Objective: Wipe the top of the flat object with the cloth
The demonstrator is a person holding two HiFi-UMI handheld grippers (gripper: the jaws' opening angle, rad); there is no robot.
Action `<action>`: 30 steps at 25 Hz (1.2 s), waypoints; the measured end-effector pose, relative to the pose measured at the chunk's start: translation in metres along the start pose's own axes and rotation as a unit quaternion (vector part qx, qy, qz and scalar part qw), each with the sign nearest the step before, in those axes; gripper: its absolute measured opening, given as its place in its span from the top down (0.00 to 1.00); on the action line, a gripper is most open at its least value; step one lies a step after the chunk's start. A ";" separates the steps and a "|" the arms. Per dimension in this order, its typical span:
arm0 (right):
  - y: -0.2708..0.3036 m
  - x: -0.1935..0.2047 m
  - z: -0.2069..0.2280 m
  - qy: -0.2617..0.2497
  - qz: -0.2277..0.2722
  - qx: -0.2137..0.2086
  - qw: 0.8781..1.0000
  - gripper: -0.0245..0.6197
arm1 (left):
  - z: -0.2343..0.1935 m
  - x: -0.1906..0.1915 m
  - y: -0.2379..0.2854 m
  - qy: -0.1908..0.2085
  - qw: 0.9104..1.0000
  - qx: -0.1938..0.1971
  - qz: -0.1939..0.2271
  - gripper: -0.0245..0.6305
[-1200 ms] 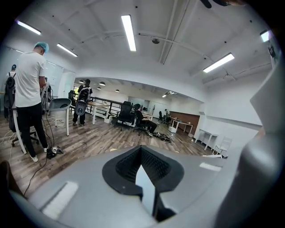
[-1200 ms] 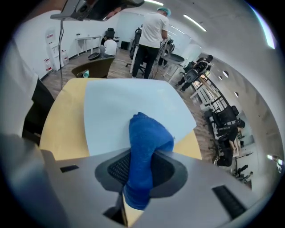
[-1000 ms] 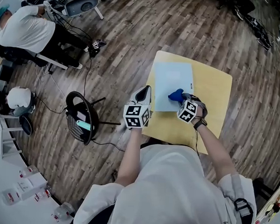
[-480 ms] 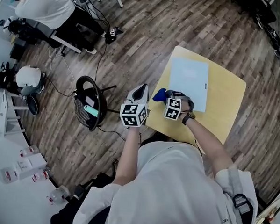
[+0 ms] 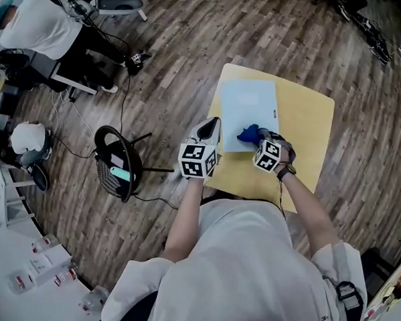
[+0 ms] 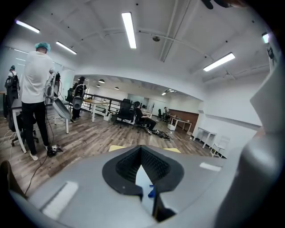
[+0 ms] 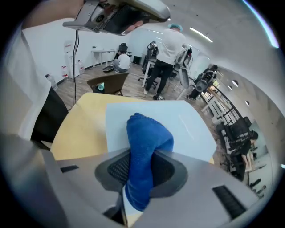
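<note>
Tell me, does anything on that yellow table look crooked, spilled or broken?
Nothing stands out. The pale blue sheet lies flat on the yellow table, with no spills or tears visible. The right claw is shut on the blue cloth, which sits over the sheet's near part.

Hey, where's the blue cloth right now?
In the head view the blue cloth is clamped in the right gripper, at the near edge of the pale blue sheet, right of its middle, on the yellow table.
</note>
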State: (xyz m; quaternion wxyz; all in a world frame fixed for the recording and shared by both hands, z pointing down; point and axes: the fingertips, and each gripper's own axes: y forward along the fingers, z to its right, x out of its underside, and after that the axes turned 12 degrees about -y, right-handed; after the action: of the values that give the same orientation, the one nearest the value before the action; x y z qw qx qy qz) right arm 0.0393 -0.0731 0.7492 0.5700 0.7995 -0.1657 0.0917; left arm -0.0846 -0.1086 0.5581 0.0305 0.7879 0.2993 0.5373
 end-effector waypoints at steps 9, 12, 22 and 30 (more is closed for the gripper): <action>-0.037 0.094 0.007 0.064 -0.058 0.029 0.996 0.81 | 0.032 0.001 0.019 0.010 0.999 0.029 -0.009 0.95; -0.037 0.100 0.006 0.066 -0.066 0.028 0.995 0.81 | 0.025 0.000 0.015 0.005 1.000 0.020 -0.005 0.95; -0.029 -0.047 -0.003 0.035 0.062 -0.035 0.997 0.81 | -0.024 0.000 -0.019 -0.030 0.998 -0.043 0.019 0.95; 0.016 -0.134 -0.045 -0.102 0.088 -0.088 0.987 0.81 | -0.060 0.007 -0.057 -0.048 0.994 -0.096 0.031 0.95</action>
State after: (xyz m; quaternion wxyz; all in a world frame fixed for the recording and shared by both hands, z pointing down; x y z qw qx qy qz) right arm -0.0887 -0.0139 0.7332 0.6079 0.7337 -0.3002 0.0453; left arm -0.1604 -0.0746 0.5677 0.1033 0.8154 0.2201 0.5254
